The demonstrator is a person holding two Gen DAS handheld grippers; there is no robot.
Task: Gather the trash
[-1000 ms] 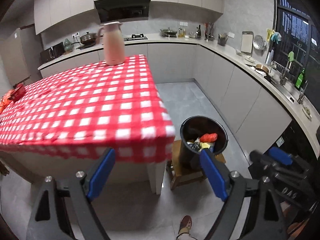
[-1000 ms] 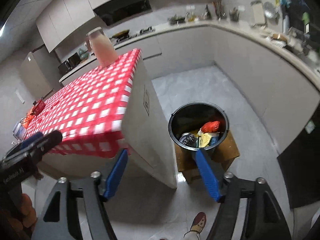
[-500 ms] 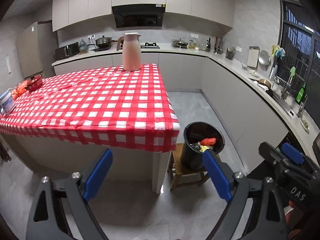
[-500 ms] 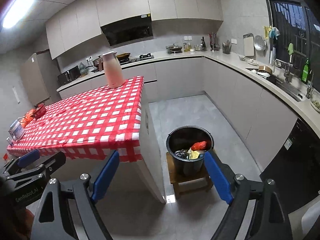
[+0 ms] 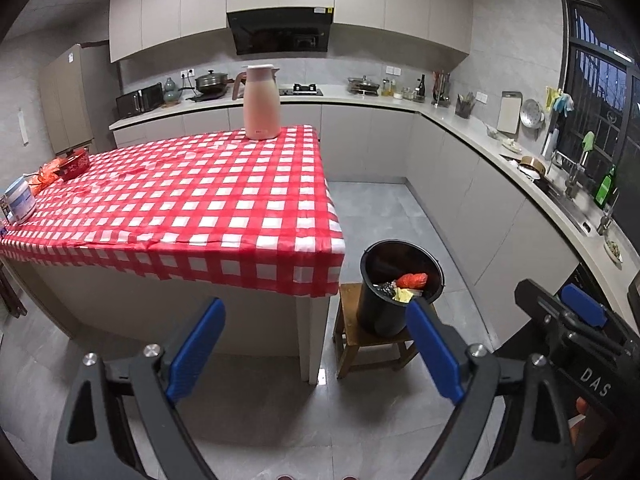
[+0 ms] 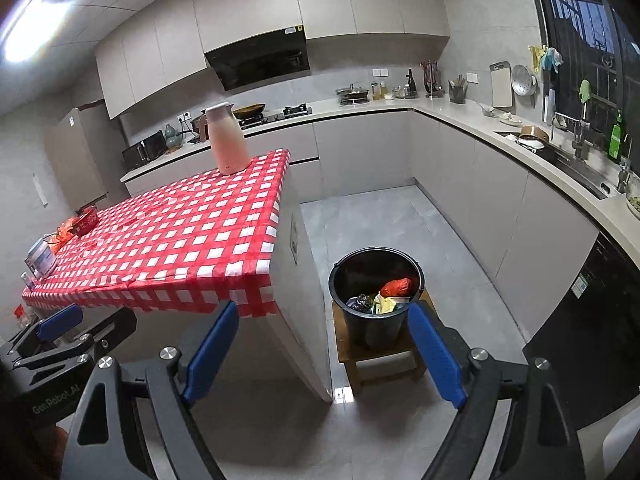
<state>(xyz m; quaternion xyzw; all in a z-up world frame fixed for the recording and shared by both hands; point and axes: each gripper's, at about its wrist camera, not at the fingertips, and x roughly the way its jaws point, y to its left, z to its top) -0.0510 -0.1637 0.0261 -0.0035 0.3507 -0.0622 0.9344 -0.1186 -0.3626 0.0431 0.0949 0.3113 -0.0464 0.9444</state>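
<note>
Left wrist view: The left gripper [image 5: 316,346] stood wide open and held nothing; only floor and the table's near edge showed between its blue fingers [image 5: 196,346]. The table [image 5: 192,200] carried a red-checked cloth. A pink jug [image 5: 261,103] stood upright at the far edge, near the far right corner. A red packet [image 5: 66,164] and a white tin [image 5: 19,200] lay at the left edge. The bin [image 5: 396,292], black, stood on a wooden stool [image 5: 368,344] just beside the table's near right corner. Trash [image 5: 408,285] lay inside the bin, a red piece uppermost. The right gripper [image 5: 580,320] showed at the lower right.

Right wrist view: The right gripper [image 6: 320,346] was likewise wide open and empty. The bin [image 6: 372,320] stood on the stool [image 6: 380,364] beside the table's [image 6: 180,240] right edge, near its near right corner, apart from both fingers [image 6: 436,352]. Trash [image 6: 384,296] filled its bottom. The jug [image 6: 226,138] stood at the far right corner. The left gripper [image 6: 64,332] showed at the lower left; its opening could not be read here.
</note>
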